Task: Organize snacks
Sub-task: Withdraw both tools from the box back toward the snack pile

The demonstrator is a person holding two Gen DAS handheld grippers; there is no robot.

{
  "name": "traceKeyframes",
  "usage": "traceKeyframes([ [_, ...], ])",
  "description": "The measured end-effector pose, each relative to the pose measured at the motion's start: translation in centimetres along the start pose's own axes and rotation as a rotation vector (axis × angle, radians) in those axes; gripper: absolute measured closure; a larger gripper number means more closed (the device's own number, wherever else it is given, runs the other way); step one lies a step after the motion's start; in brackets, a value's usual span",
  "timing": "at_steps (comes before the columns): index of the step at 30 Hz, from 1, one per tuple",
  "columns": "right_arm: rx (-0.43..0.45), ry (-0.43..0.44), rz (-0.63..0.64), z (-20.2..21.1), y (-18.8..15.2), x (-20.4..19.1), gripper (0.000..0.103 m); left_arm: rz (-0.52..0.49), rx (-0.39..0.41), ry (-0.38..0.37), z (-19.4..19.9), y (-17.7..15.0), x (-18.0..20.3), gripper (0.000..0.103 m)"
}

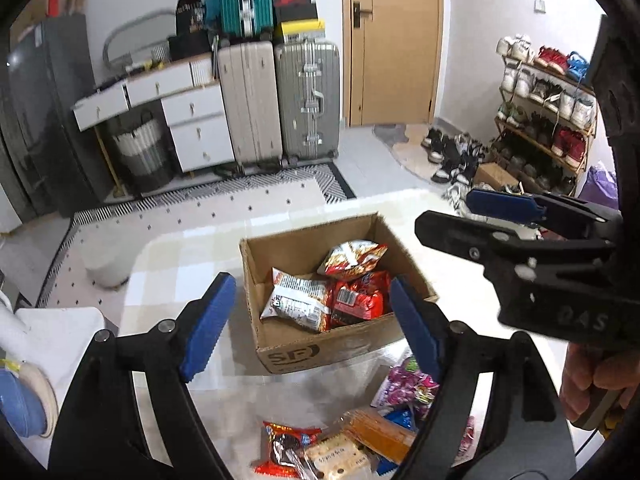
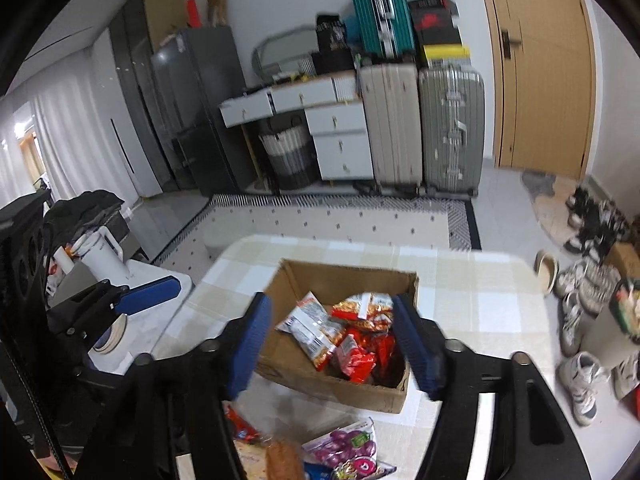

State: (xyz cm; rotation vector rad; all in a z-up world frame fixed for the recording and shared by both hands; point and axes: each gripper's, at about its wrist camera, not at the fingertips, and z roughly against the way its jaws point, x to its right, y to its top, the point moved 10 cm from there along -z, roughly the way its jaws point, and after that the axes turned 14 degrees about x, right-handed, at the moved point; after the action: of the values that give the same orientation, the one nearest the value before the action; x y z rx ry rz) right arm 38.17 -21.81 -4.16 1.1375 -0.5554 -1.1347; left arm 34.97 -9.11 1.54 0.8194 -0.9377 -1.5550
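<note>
An open cardboard box (image 1: 304, 354) stands on the checked table and holds several snack packets (image 1: 340, 284), red and silver. It also shows in the right wrist view (image 2: 348, 394) with its packets (image 2: 344, 332). My left gripper (image 1: 312, 316) is open and empty, hovering over the box's near side. My right gripper (image 2: 340, 344) is open and empty above the box; it appears from the side in the left wrist view (image 1: 444, 216). Loose snacks lie in front of the box: a purple packet (image 1: 404, 384), an orange packet (image 1: 376, 432), a red packet (image 1: 284, 444).
The table (image 2: 480, 300) has a checked cloth. A white side table with a kettle (image 2: 104, 252) stands to the left. Suitcases (image 1: 280, 100), a white drawer desk (image 1: 188, 108), a door and a shoe rack (image 1: 548, 108) line the room behind.
</note>
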Motion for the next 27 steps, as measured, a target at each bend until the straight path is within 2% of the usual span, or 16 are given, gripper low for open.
traceKeyframes([
  [3,0.078,0.007,0.028,3.8,1.5,-1.4,0.028,0.000,0.048,0.009,3.9,1.5,0.3,0.022],
  [6,0.137,0.014,0.051,7.2,2.5,-2.9,0.018,0.005,0.090,0.012,7.9,2.6,0.5,0.022],
  [14,0.291,0.057,0.099,17.4,4.4,-7.5,0.011,-0.004,0.169,0.021,17.9,3.9,1.2,0.019],
  [17,0.340,0.068,0.106,20.8,4.8,-8.9,0.004,0.004,0.204,0.021,22.0,4.2,1.1,0.018],
  [21,0.388,0.081,0.125,24.6,4.5,-10.6,0.002,0.031,0.276,0.048,27.4,4.4,0.4,0.000],
  [24,0.448,0.048,0.138,26.6,3.6,-11.1,0.001,0.029,0.333,0.076,31.6,4.1,-0.2,0.000],
  [27,0.446,0.056,0.115,27.3,1.5,-11.2,0.001,0.058,0.358,0.082,34.8,2.9,-1.0,0.000],
])
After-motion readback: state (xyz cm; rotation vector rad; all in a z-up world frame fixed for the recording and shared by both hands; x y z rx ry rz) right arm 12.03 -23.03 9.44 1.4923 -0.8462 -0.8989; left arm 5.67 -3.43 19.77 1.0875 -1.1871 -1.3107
